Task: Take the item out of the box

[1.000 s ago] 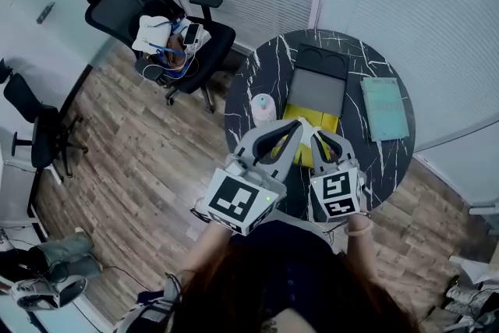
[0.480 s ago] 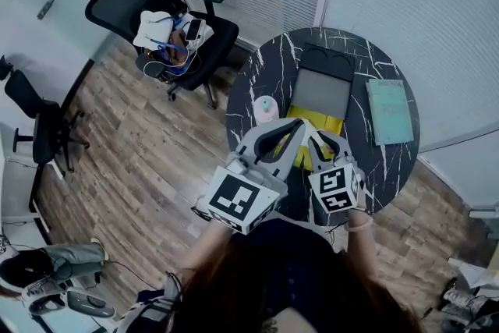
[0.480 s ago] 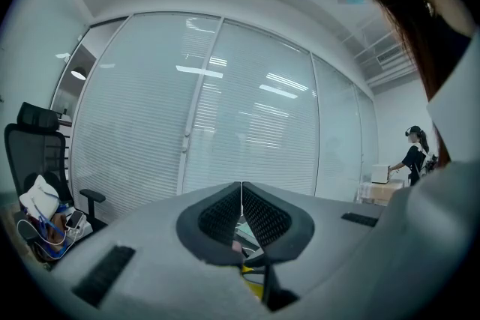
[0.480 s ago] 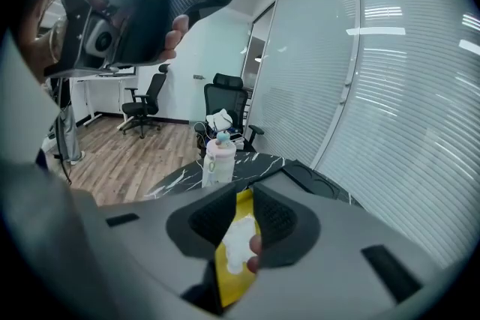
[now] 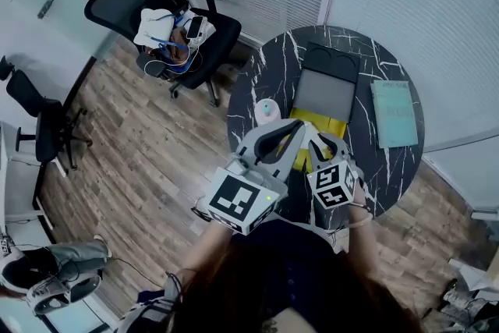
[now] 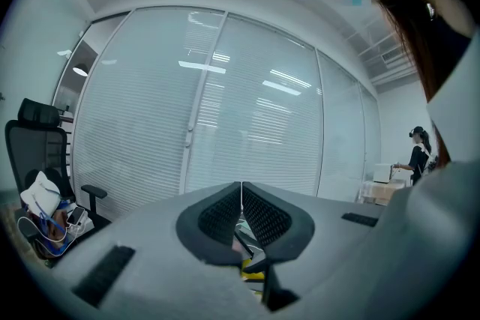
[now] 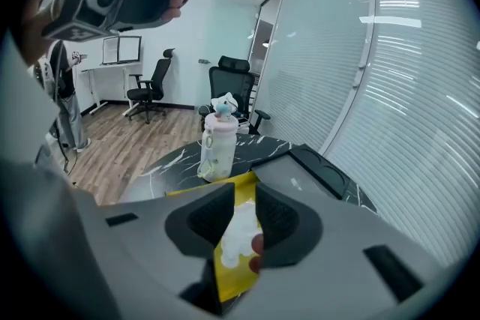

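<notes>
At mid-frame in the head view, on the round black table (image 5: 253, 86) just below the grey tray (image 5: 323, 93), lay the yellow pack (image 5: 320, 123). My right gripper (image 7: 244, 195) was clamped on its edge, my left gripper (image 6: 241, 191) pinched shut on nothing. With the grip made, I judged a clean lift out came next.

Head view: flat, dim-ish light with a bluish cast, only weak shadows on the wood floor (image 5: 148, 168). Both my gripper views are fisheye, with black vignette in the corners and straight lines bowed near the edges. Bright glare streaks on the glass wall (image 6: 225, 109). My right gripper (image 7: 244, 195) and the yellow packet (image 7: 232, 251) it pinches look soft, too close to the lens.
</notes>
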`<state>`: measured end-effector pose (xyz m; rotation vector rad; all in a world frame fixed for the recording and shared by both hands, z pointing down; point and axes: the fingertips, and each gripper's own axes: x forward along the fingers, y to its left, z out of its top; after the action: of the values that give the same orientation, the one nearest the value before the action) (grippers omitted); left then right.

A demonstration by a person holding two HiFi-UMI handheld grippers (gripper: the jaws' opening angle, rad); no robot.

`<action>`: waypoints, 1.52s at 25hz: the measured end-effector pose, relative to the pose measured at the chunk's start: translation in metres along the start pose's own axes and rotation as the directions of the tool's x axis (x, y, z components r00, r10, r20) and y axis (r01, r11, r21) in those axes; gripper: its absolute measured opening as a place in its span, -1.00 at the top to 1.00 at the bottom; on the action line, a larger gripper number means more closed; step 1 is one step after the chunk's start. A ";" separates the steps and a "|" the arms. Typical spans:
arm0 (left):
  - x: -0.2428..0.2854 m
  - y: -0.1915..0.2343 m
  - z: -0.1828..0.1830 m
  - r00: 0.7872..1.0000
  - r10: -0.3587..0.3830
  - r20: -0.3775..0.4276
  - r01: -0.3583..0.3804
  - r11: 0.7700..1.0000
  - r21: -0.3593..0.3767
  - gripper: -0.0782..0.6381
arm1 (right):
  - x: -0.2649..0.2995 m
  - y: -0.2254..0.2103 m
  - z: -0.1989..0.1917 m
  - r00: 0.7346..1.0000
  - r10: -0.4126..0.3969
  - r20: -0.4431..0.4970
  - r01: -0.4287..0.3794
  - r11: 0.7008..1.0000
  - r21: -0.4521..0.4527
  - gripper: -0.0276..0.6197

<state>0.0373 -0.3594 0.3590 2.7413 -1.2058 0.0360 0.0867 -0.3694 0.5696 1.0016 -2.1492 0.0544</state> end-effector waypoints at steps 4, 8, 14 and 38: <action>0.005 0.003 -0.006 1.000 -0.003 -0.009 0.003 1.000 0.010 0.71 | 0.014 0.000 -0.012 0.999 0.012 -0.036 -0.013 1.000 -0.019 0.63; 0.009 0.007 -0.011 1.000 0.003 -0.030 -0.003 1.000 0.001 0.71 | 0.028 0.001 -0.025 0.997 0.024 -0.071 -0.027 0.999 -0.034 0.63; 0.014 0.010 -0.012 0.999 0.009 -0.040 -0.010 1.000 -0.017 0.71 | 0.044 0.003 -0.039 0.993 0.045 -0.109 -0.049 0.998 -0.033 0.63; 0.027 0.012 -0.037 0.993 -0.005 -0.114 0.002 1.000 -0.029 0.71 | 0.091 0.015 -0.090 0.957 0.097 -0.275 -0.096 0.995 0.019 0.64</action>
<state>0.0487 -0.3817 0.3992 2.6769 -1.1619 0.1711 0.0943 -0.3876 0.6969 0.8376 -1.9404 0.2334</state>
